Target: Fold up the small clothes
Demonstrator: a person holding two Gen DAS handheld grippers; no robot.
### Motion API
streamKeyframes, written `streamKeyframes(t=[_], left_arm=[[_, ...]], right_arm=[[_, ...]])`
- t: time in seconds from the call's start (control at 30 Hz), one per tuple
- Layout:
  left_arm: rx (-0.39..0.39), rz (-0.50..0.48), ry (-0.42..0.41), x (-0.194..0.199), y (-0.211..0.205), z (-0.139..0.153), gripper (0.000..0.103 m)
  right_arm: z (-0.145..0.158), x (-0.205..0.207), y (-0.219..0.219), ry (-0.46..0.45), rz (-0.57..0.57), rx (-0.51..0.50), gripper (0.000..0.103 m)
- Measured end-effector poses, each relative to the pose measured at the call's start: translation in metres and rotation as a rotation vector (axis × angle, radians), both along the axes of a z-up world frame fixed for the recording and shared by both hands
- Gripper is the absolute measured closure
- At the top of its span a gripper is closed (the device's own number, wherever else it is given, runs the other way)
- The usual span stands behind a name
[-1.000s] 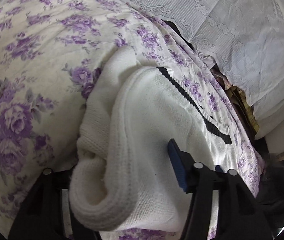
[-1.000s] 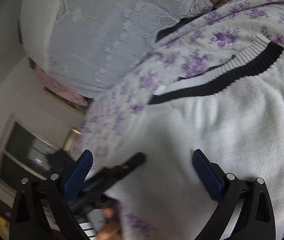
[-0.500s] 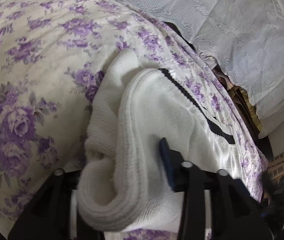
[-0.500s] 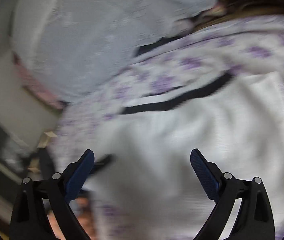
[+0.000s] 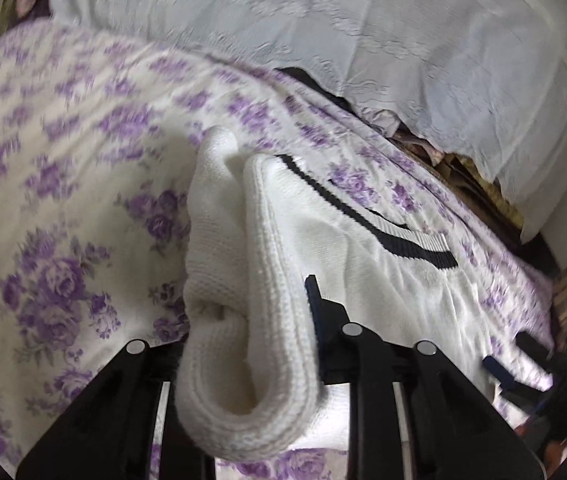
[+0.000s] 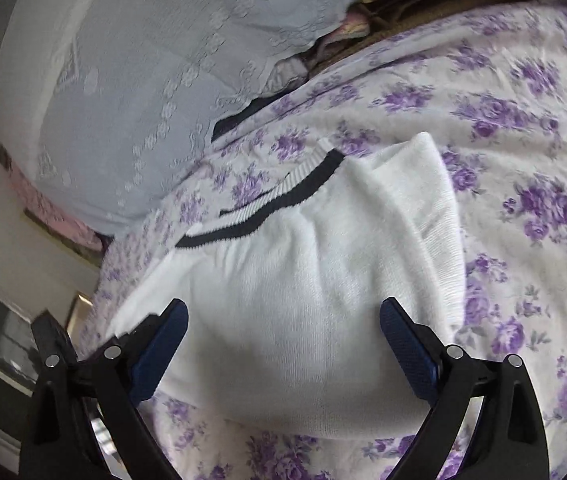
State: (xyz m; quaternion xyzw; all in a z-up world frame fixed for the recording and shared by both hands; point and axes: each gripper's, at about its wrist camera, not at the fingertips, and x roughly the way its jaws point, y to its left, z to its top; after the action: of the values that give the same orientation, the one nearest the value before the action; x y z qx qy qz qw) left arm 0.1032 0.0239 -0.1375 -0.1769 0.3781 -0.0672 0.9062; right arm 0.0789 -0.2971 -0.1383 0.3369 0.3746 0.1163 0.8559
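The left gripper (image 5: 243, 340), jaws just closing, pinched the sweater (image 6: 303, 300) edge mid-fold; the right gripper (image 6: 283, 340) gaped wide, needing its own hold.

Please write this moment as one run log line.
left gripper: just closing, pinching rolled sweater edge | right gripper: open above sweater | surface: floral bedsheet

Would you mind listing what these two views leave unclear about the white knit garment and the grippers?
- Left wrist view: the left gripper's near finger is hidden behind the white knit garment's rolled edge.
- Right wrist view: the garment's lower edge is cut off between the open right gripper's fingers.
- Both views: the garment type cannot be told; the pale embroidered cover hides the pile beneath it.
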Motion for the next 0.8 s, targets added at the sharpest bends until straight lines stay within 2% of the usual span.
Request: streamKeyframes(t=[0.13, 0.23, 0.3, 0.4, 0.5, 0.8], left_arm=[[0.064, -0.023, -0.016, -0.003, -0.013, 0.01, 0.081], [0.09, -0.049, -0.026, -0.002, -0.021, 0.018, 0.081], [0.128, -0.069, -0.041, -0.003, -0.03, 0.024, 0.082], [0.186, -0.105, -0.069, -0.006, -0.048, 0.035, 0.082], [0.212, -0.133, -0.092, -0.01, -0.064, 0.041, 0.083], [0.304, -0.258, -0.128, -0.026, -0.134, 0.036, 0.083]], right_arm=[[0.001, 0.006, -0.004, -0.021, 0.04, 0.134, 0.005], [0.004, 0.017, 0.005, -0.036, 0.135, 0.287, 0.004], [0.006, 0.026, 0.015, -0.042, 0.197, 0.349, 0.004], [0.009, 0.037, 0.03, -0.038, 0.268, 0.362, 0.004], [0.006, 0.046, 0.042, -0.021, 0.315, 0.387, 0.004], [-0.006, 0.055, 0.032, 0.001, 0.336, 0.492, 0.004]])
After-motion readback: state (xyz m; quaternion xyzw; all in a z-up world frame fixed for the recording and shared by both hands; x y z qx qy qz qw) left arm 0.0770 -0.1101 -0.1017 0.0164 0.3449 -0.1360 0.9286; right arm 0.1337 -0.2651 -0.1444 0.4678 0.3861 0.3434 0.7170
